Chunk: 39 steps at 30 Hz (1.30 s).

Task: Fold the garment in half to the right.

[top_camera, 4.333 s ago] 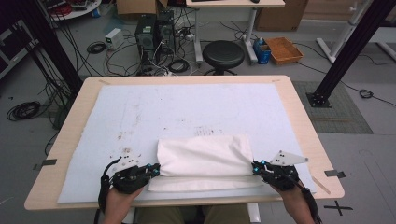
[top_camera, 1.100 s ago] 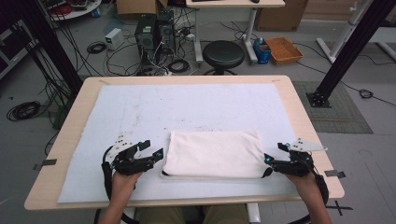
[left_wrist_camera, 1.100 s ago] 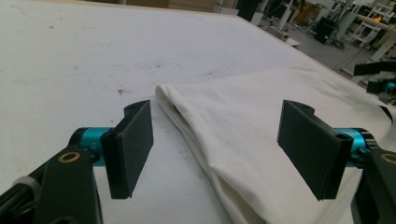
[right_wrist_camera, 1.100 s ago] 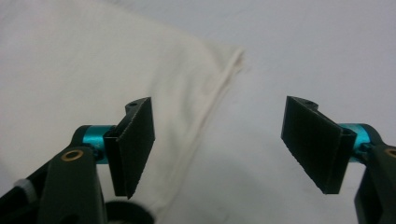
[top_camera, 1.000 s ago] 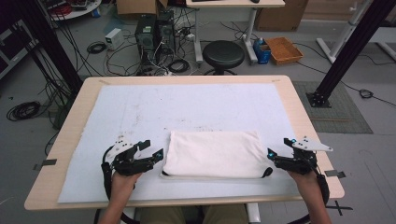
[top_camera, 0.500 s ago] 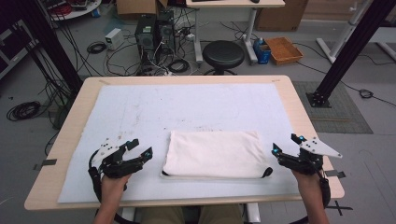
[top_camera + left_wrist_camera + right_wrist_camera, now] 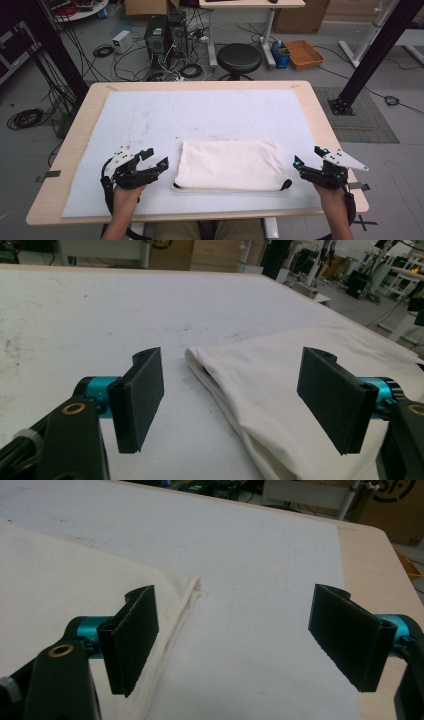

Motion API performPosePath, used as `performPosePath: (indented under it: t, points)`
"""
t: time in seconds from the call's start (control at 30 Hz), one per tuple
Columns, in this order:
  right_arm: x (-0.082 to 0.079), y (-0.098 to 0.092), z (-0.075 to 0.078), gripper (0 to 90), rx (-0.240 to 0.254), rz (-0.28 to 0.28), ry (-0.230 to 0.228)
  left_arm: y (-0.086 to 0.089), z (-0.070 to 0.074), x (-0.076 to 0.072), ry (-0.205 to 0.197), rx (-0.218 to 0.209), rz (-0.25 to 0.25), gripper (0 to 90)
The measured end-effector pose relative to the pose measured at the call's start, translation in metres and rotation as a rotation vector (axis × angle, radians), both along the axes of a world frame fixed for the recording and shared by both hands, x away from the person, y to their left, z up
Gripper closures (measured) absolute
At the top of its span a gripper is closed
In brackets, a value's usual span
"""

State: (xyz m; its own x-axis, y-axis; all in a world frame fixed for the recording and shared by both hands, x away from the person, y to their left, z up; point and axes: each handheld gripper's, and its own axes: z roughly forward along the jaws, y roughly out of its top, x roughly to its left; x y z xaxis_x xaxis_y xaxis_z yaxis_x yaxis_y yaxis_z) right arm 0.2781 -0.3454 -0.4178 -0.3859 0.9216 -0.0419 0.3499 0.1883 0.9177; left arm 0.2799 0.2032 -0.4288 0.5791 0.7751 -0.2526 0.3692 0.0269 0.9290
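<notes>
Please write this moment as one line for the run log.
cloth: folded, flat on white mat | left gripper: open, beside cloth, apart | right gripper: open, beside cloth, apart | holding: nothing

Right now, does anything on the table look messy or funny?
Not much. The folded cloth lies flat and fairly square on the white mat. The mat has faint dark smudges near its left side, and a black bit sticks out at the cloth's near right corner.
</notes>
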Motion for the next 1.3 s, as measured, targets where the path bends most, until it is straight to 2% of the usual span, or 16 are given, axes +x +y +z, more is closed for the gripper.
performPosePath:
  t: [0.07, 0.17, 0.2, 0.23, 0.3, 0.47, 0.53, 0.63, 0.73, 0.83, 0.9, 0.97, 1.07, 1.13, 1.23, 1.3]
  points:
    - [0.0, 0.001, -0.001, 19.9, 0.002, -0.007, 0.008, -0.005, -0.002, 0.001, 0.025, 0.011, -0.014, 26.7]
    - [-0.001, 0.003, -0.002, 19.9, -0.002, 0.0, 0.015, -0.015, -0.003, 0.001, 0.058, 0.051, -0.035, 26.7]
    - [-0.001, 0.004, -0.002, 19.9, -0.009, 0.007, 0.017, -0.019, -0.003, 0.002, 0.088, 0.065, -0.049, 26.7]
    - [-0.001, 0.005, -0.003, 19.9, -0.019, 0.013, 0.014, -0.023, -0.004, 0.003, 0.121, 0.095, -0.061, 26.7]
    - [-0.003, 0.006, -0.003, 19.9, -0.029, 0.025, 0.02, -0.03, -0.004, 0.001, 0.144, 0.141, -0.07, 26.7]
    - [0.001, 0.007, -0.007, 19.9, -0.02, 0.037, 0.023, -0.042, -0.009, -0.002, 0.224, 0.21, -0.042, 26.7]
    - [0.004, 0.008, -0.01, 19.9, -0.028, 0.043, 0.034, -0.046, -0.012, -0.002, 0.239, 0.256, -0.03, 26.7]
    - [0.009, 0.008, -0.013, 19.9, -0.033, 0.052, 0.045, -0.051, -0.015, -0.001, 0.264, 0.294, -0.024, 26.9]
    - [0.009, 0.008, -0.013, 19.9, -0.038, 0.057, 0.042, -0.055, -0.018, -0.003, 0.291, 0.345, -0.029, 31.8]
    - [0.007, 0.008, -0.011, 19.9, -0.039, 0.054, 0.038, -0.056, -0.018, -0.008, 0.278, 0.375, -0.013, 37.2]
    - [0.006, 0.009, -0.009, 19.9, -0.04, 0.054, 0.033, -0.054, -0.018, -0.012, 0.27, 0.388, -0.015, 43.8]
    - [0.007, 0.011, -0.009, 19.9, -0.042, 0.058, 0.03, -0.051, -0.018, -0.016, 0.267, 0.376, -0.028, 52.1]
    - [0.009, 0.019, -0.008, 19.9, -0.046, 0.078, 0.026, -0.051, -0.019, -0.019, 0.252, 0.377, -0.03, 56.1]
    - [0.012, 0.024, -0.008, 19.9, -0.056, 0.093, 0.024, -0.051, -0.02, -0.02, 0.251, 0.368, -0.031, 60.0]
    - [0.017, 0.029, -0.009, 19.9, -0.06, 0.107, 0.027, -0.051, -0.02, -0.02, 0.261, 0.343, -0.046, 72.0]
    - [0.021, 0.034, -0.006, 19.9, -0.039, 0.112, 0.026, -0.049, -0.021, -0.02, 0.271, 0.318, -0.046, 78.5]
